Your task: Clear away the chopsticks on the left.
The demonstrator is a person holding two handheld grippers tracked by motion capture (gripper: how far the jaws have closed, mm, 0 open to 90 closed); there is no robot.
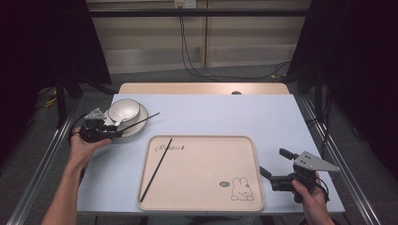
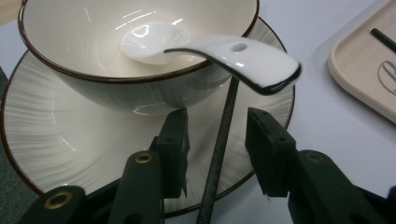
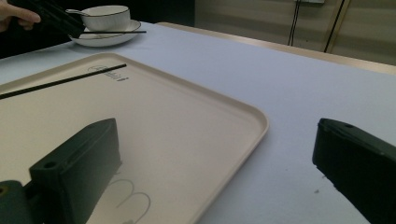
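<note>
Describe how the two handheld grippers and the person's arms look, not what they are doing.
Both the left gripper and the right gripper are black, with two blocky black jaws; brass-coloured pivot pins show in the left gripper view. Each carries a grey three-cornered plate on top. The forearms are bare, with no sleeves or gloves visible.

Two black grippers point(image 1: 114, 132) point(image 1: 272, 165) (brass-coloured pivot screws, grey three-cornered top plates), bare forearms, no sleeves.
</note>
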